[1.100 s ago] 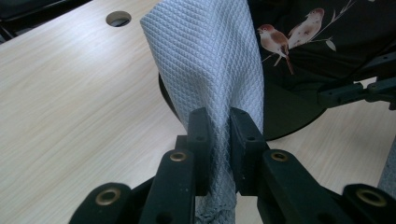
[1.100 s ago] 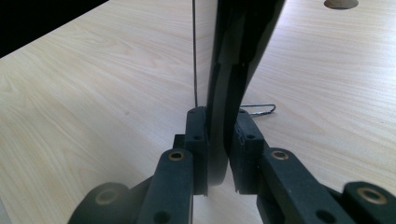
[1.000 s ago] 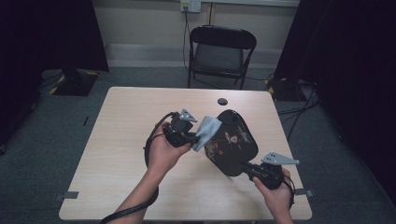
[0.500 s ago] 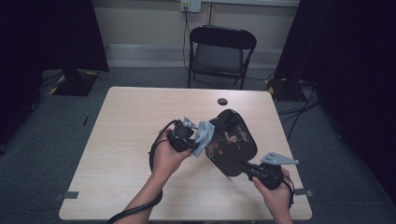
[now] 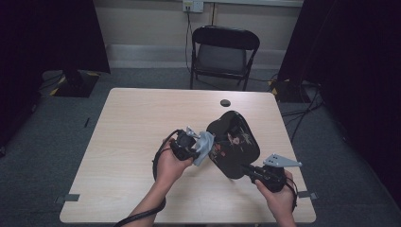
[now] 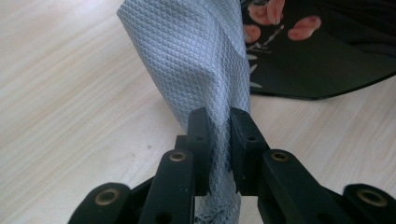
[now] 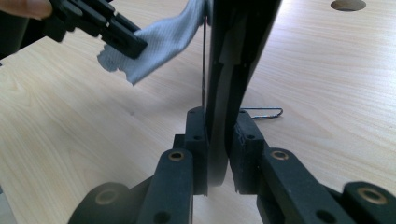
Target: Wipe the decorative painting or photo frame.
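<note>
So the thing I'm working on is this glossy black lacquered tray with a pink floral print [image 5: 234, 144], tipped up on edge over the right half of the pale wooden table [image 5: 127, 142], and I'm wiping it with a grey diamond-weave microfibre cloth [image 5: 204, 146]. My left gripper [image 5: 189, 145] has its jaws pinched tight on a bunched fold of that cloth, and my right gripper [image 5: 250, 171] is clamped on the tray's lower rim, holding it steady. Compared with a second ago, my left hand has dropped lower and the cloth has slid down along the tray's left side, while the right hasn't budged, so I'd guess I'm mid-stroke on a downward wipe, with more of the face left to cover. The left gripper view gives you the weave of the cloth [image 6: 201, 60] and the pink petals on the tray [image 6: 299, 28] up close, which look tiny from above. The right gripper view shows the tray edge-on [image 7: 229, 70] between my jaws, plus a thin wire loop [image 7: 264, 113] lying on the table behind it. Further out there's a small dark round hole [image 5: 225, 102] in the tabletop and a black folding chair [image 5: 222, 54] behind the table.
</note>
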Demonstrator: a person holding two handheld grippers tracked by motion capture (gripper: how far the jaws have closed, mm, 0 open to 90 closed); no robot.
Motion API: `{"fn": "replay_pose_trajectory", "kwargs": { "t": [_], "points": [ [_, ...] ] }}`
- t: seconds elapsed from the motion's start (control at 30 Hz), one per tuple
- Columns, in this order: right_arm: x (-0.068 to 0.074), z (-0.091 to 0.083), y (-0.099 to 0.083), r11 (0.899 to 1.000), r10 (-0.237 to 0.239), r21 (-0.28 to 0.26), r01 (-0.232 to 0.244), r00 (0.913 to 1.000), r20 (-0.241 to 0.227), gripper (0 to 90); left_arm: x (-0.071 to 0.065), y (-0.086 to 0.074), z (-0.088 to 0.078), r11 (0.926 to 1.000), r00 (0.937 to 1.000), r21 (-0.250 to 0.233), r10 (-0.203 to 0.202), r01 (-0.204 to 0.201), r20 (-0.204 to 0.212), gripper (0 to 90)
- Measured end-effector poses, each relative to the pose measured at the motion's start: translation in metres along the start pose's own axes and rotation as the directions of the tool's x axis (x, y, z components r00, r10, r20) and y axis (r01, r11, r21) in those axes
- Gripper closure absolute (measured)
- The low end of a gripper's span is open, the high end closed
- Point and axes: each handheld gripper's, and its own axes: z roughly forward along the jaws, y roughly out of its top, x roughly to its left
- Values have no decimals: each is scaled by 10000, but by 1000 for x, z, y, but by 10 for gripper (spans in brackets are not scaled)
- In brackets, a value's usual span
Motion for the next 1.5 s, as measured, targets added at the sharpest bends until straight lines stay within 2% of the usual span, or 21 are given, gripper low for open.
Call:
{"fn": "replay_pose_trajectory", "kwargs": {
  "t": [0.1, 0.3, 0.4, 0.57, 0.67, 0.8, 0.97, 1.03, 1.1, 1.3, 1.5],
  "points": [
    [0, 0, 0, 10000, 19, -6, -19, 10000, 3, 796, -2, -5, 7, 9998, 10000, 193, 30, -32, 72, 798],
    [1, 1, 0, 10000, 1, 12, -1, 10000, -14, 796, -3, -17, 19, 9984, 9991, 494, -305, 291, 280, 798],
    [1, 1, 0, 10000, 31, 19, -31, 10000, 1, 795, -3, -25, 23, 9963, 9990, 802, -325, 299, 302, 798],
    [2, 1, 1, 10000, 47, 6, -47, 10000, 40, 795, -4, -37, 27, 9952, 9974, 828, -567, 528, 454, 799],
    [2, 2, 1, 10000, 86, 26, -86, 10000, 38, 795, -4, -40, 25, 9947, 9978, 909, -514, 475, 409, 799],
    [3, 2, 1, 9999, 112, 45, -112, 9999, 17, 795, 0, -38, 13, 9950, 9969, 746, -689, 659, 387, 799],
    [3, 2, 1, 9999, 135, 40, -136, 9999, 46, 795, 5, -26, -13, 9974, 9976, 315, -658, 651, 212, 799],
    [3, 2, 1, 9999, 160, 37, -160, 9999, 32, 795, 7, -21, -20, 9967, 9962, 146, -801, 796, 345, 799],
    [3, 2, 1, 9999, 156, 21, -156, 9999, 38, 795, 8, -17, -25, 9973, 9970, 106, -730, 727, 244, 799],
    [4, 3, 1, 9999, 135, 24, -135, 9999, 15, 795, 6, 9, -54, 9984, 9993, -414, -385, 385, -5, 799],
    [4, 3, 1, 9999, 139, 38, -139, 9999, 10, 795, 1, 35, -77, 9948, 9998, -1018, 18, -36, -177, 799]
  ]
}}
